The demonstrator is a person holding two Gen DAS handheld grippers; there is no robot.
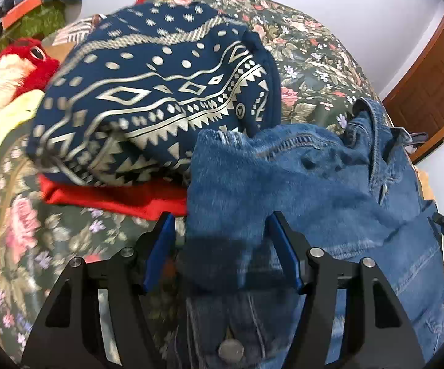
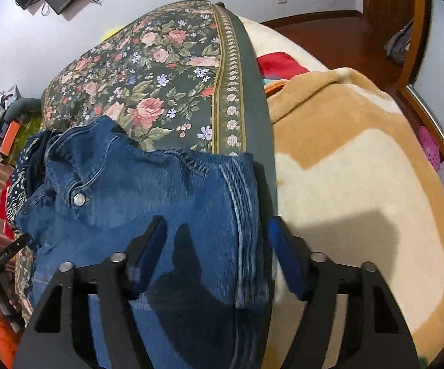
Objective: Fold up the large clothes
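Blue jeans (image 1: pixel 314 190) lie folded on the floral bedspread (image 1: pixel 298 49); they also show in the right wrist view (image 2: pixel 148 203), with the waist button (image 2: pixel 79 199) at the left. My left gripper (image 1: pixel 218 230) is open, its blue pads on either side of a folded leg end of the jeans. My right gripper (image 2: pixel 215 233) is open over the frayed hem edge (image 2: pixel 243 215) of the jeans, near the bedspread's border.
A folded navy patterned garment (image 1: pixel 154 92) rests on a red garment (image 1: pixel 114 196) left of the jeans. A red plush toy (image 1: pixel 9 73) lies far left. A tan and cream blanket (image 2: pixel 360 169) covers the bed's right side. A wooden door (image 1: pixel 430 86) stands beyond.
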